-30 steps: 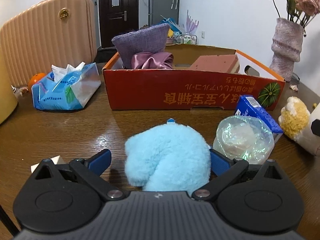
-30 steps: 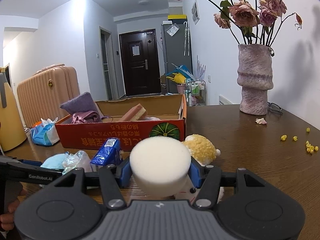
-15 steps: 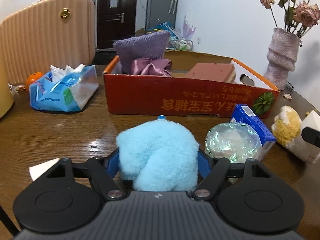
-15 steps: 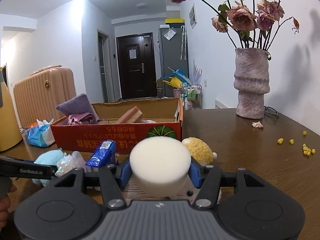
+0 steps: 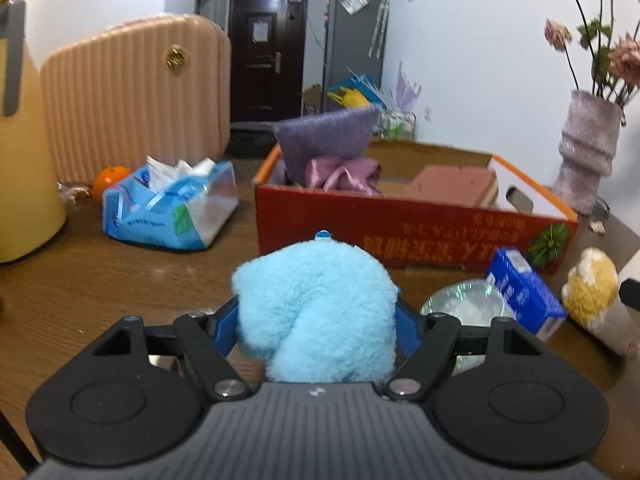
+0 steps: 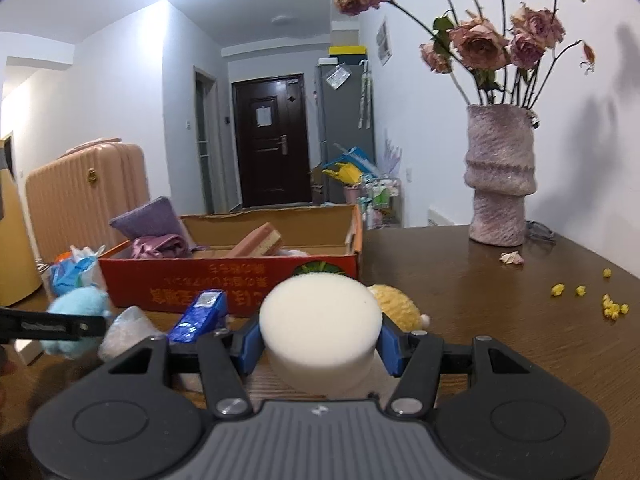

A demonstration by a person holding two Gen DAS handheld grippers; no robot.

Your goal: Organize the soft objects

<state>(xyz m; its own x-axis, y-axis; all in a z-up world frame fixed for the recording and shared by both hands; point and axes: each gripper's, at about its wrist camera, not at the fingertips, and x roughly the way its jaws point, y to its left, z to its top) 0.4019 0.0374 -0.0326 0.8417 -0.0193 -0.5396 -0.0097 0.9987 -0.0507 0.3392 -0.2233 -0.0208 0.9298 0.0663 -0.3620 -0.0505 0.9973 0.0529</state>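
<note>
You are pinching the blue plush (image 5: 316, 312) in the left jaws and the white sponge (image 6: 320, 320) in the right, both just above the bench (image 5: 120, 292) (near the box (image 5: 400, 232)). Be lifting each clear of its wall before letting go inside.

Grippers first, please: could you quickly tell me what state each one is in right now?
Left gripper: closed on the blue plush toy.
Right gripper: closed on the white round sponge.
</note>
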